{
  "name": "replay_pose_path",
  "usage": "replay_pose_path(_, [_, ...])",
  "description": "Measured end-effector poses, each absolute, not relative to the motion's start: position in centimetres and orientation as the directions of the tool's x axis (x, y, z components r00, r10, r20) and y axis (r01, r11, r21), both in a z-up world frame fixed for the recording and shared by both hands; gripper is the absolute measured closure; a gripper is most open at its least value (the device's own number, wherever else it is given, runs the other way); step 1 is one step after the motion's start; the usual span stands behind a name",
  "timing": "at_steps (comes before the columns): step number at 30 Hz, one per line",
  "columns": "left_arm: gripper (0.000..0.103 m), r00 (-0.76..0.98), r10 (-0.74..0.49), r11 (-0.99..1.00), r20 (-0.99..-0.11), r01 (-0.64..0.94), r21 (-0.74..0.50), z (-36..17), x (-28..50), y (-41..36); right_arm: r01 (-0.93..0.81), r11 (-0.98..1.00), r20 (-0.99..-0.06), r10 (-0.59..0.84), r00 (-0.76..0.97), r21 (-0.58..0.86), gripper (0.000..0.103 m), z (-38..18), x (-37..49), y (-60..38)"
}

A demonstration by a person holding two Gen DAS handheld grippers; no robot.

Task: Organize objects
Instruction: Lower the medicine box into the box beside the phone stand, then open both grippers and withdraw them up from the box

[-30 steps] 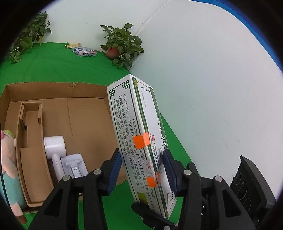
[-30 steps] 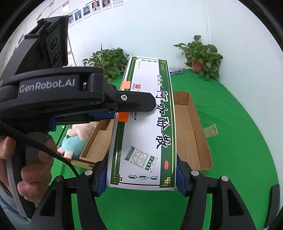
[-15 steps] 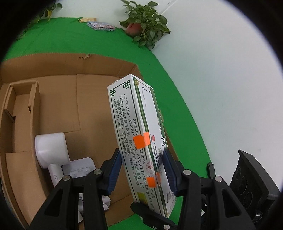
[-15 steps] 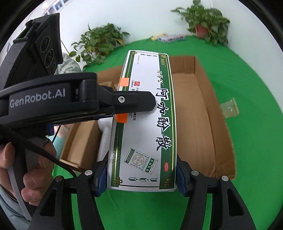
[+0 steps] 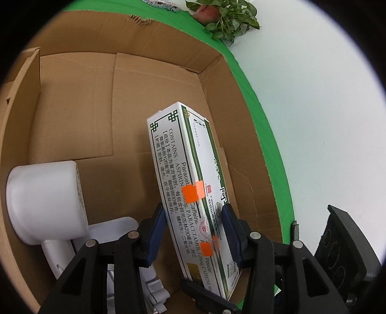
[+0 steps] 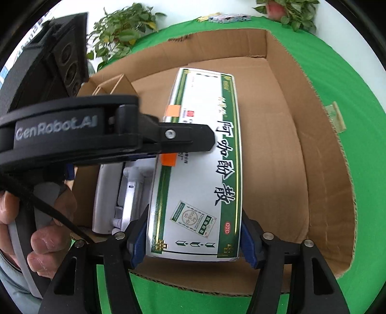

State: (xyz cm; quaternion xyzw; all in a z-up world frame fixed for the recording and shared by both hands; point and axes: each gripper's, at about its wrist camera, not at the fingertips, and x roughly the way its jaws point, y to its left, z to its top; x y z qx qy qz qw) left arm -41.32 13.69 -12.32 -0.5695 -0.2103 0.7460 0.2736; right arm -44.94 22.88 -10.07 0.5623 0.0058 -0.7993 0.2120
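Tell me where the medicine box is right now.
The medicine box is held by both grippers over the open cardboard box, to the right of the white hair dryer lying inside; contact with the floor is unclear.

Both grippers, left gripper (image 5: 194, 231) and right gripper (image 6: 194, 238), are black plastic with blue finger pads (image 6: 138, 241) and silver screws; one reads "GenRobot.AI". A black cable crosses bare skin.

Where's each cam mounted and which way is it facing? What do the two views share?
Left wrist: on the left hand-held gripper, looking down into the cardboard box; its fingers clamp the medicine box, white hair dryer alongside.
Right wrist: on the right hand-held gripper, facing the same carton; the left gripper and the person's hand show.
Shared: medicine box, cardboard box, hair dryer, potted plant.
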Motion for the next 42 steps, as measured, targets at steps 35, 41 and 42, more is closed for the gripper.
replay_pose_path(35, [0.039, -0.677, 0.281, -0.959, -0.680, -0.166, -0.231, 0.8, -28.6, 5.4, 0.323, -0.928, -0.867, -0.308, -0.391, 0.184, 0.018, -8.8, -44.1, 23.6])
replay_pose_path(41, [0.023, -0.856, 0.001, -1.000, -0.517, 0.014, -0.026, 0.9, -22.0, 1.5, 0.327, -0.945, -0.623, -0.255, -0.739, 0.000, 0.001, -5.1, -37.2, 23.4])
replay_pose_path(42, [0.023, -0.864, -0.037, -0.999, -0.503, 0.041, 0.002, 0.2, -21.7, 1.3, 0.313, -0.949, -0.585, -0.235, -0.776, -0.034, 0.001, -5.2, -36.3, 23.1])
